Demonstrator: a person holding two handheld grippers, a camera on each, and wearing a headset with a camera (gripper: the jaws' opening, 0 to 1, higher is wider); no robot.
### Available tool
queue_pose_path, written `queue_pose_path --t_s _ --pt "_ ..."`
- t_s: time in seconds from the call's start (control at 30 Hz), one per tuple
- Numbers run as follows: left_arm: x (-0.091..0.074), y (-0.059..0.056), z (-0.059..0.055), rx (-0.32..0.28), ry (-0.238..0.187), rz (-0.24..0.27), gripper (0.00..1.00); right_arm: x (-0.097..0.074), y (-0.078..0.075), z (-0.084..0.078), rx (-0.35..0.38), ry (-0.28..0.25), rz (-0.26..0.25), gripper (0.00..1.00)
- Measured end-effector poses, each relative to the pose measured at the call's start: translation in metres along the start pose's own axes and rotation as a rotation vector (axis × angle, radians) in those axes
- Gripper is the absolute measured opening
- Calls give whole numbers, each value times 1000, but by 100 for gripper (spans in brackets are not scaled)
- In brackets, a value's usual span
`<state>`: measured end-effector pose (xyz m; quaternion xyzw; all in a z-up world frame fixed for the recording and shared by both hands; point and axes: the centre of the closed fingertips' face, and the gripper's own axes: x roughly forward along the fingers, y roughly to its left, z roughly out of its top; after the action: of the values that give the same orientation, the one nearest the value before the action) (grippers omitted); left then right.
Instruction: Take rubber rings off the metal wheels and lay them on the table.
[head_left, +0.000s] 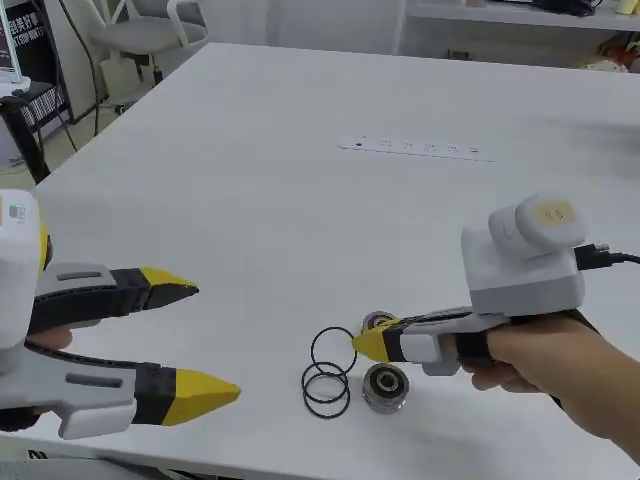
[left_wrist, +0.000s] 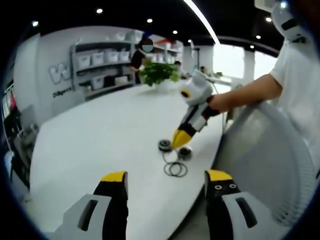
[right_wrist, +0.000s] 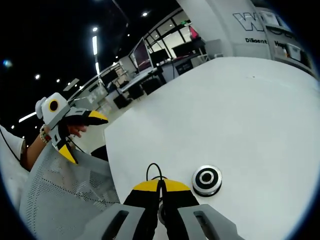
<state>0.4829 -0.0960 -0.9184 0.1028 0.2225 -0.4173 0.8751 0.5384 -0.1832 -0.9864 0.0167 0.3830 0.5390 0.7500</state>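
Head view: right tongs (head_left: 362, 345) are pressed narrow, their tips low over the bench (head_left: 300, 200) at the edge of one rubber ring (head_left: 333, 350); I cannot tell whether they pinch it. A hand (head_left: 530, 365) holds them level, pointing left, between the far wheel (head_left: 377, 322) and the near wheel (head_left: 385, 386). Two more rings (head_left: 327, 390) lie flat just beside. Left tongs (head_left: 215, 342) gape wide, well apart from them.
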Motion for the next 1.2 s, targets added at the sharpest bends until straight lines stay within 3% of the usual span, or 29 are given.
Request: queue_pose_path --t_s 0.43,0.67,0.83,1.2 --pt "3 -4 -6 -27 -2 -13 62 13 11 -19 -38 82 25 0" --pt "7 -10 -9 -48 5 -31 60 13 7 -21 -95 99 0 0" --pt "7 -8 -14 -64 21 -17 57 13 3 -25 -153 128 -26 0" --pt "7 -9 -14 -67 23 -17 57 15 1 -23 -200 124 -43 0"
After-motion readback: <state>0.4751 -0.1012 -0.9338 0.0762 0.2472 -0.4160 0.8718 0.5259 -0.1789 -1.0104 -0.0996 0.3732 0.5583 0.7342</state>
